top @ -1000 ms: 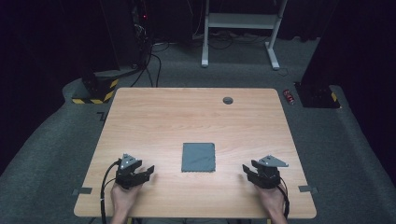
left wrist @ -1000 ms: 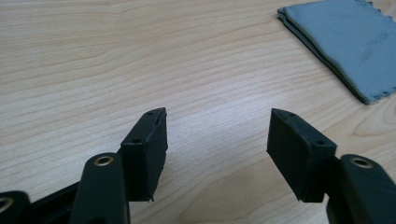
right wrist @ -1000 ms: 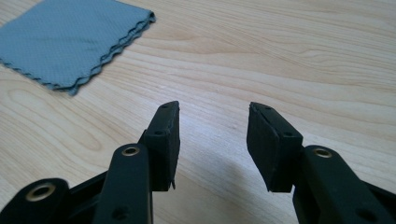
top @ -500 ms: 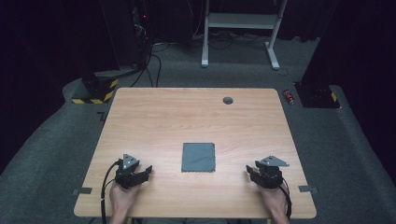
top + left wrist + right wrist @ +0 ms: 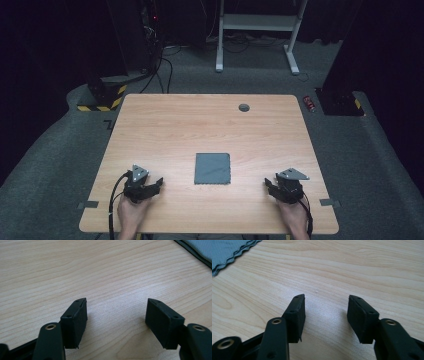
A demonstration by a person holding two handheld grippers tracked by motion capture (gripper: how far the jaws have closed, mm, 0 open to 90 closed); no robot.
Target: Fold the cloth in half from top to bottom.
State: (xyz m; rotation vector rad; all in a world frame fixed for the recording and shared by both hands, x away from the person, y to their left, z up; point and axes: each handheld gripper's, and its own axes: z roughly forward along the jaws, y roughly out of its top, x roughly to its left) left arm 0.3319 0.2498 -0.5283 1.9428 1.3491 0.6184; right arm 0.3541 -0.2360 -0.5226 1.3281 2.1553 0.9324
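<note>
Cloth lies flat mid-table btwn left gripper & right gripper, both w/ jaws just spreading, empty; I'd approach low, pinch one edge each.

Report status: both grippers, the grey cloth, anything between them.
Left gripper and right gripper open, empty, jaws just widened. Grey cloth flat on table, untouched, between them. Path clear.
</note>
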